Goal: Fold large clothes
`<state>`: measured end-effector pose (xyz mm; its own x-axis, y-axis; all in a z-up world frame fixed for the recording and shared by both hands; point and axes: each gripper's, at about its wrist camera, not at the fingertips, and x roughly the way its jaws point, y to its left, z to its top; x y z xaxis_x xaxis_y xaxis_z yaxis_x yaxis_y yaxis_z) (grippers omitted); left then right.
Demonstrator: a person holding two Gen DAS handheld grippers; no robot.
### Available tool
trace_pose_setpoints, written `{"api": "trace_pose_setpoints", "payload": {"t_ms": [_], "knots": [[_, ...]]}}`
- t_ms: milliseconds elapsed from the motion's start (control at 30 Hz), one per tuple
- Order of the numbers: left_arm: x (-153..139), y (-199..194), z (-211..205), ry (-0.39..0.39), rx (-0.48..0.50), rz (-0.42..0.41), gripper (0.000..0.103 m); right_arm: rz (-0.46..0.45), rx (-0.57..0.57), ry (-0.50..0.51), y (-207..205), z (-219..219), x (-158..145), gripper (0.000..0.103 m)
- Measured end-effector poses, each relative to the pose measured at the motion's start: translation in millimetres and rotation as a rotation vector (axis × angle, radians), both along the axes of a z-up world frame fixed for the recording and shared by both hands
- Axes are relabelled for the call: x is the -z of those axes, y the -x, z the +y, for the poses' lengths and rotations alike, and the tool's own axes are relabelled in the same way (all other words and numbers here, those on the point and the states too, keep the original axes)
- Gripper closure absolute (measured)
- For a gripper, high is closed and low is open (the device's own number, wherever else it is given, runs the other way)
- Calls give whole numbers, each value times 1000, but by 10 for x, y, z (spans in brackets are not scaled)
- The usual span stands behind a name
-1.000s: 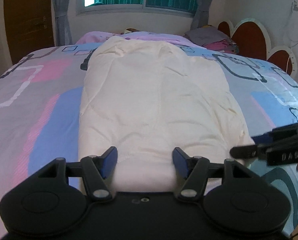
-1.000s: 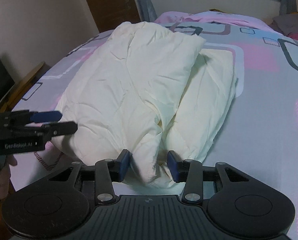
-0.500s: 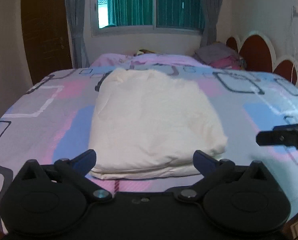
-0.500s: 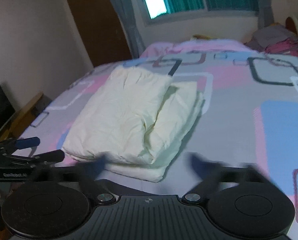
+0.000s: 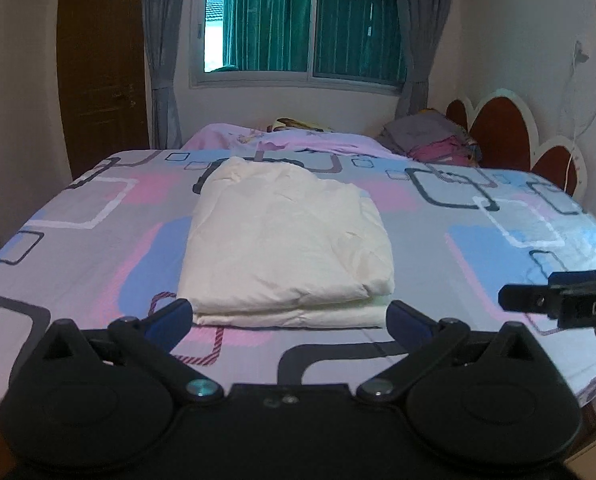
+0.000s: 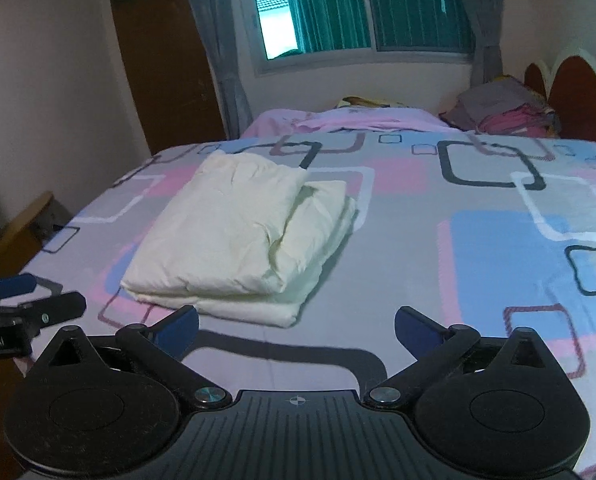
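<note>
A cream-coloured garment [image 5: 286, 240] lies folded into a thick rectangle on the bed; it also shows in the right wrist view [image 6: 238, 236]. My left gripper [image 5: 288, 318] is open and empty, held back above the bed's near edge in front of the fold. My right gripper [image 6: 296, 326] is open and empty, also drawn back from the fold. The right gripper shows at the right edge of the left wrist view [image 5: 561, 304]; the left gripper shows at the left edge of the right wrist view [image 6: 26, 304].
The bed sheet [image 5: 477, 248] has pink, blue and grey squares. A pile of clothes [image 5: 437, 140] lies by the headboard [image 5: 505, 132]. A pink blanket [image 6: 357, 120] lies at the far side under the window. A wooden door [image 6: 158, 60] stands left.
Both grippers opened, let go of the cream garment's near edge and pulled back and up from it. The garment now lies flat and folded on the bed.
</note>
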<state>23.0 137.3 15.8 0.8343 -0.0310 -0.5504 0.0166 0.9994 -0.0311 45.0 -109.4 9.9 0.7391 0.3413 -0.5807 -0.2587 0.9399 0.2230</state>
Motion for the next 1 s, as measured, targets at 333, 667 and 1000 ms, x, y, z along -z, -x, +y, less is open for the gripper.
{"api": "trace_pose_setpoints", "payload": {"t_ms": [333,667,1000], "knots": [[-127,232,-118,11,30,-37,0,-27,17,46,287,44,-73,0],[-197,344,-248,-2,68,-67,0,-57,49,37,462,-51,-187,0],[-196,381,-313,5,76,-80,0,-72,46,42,529,-77,-240,0]]}}
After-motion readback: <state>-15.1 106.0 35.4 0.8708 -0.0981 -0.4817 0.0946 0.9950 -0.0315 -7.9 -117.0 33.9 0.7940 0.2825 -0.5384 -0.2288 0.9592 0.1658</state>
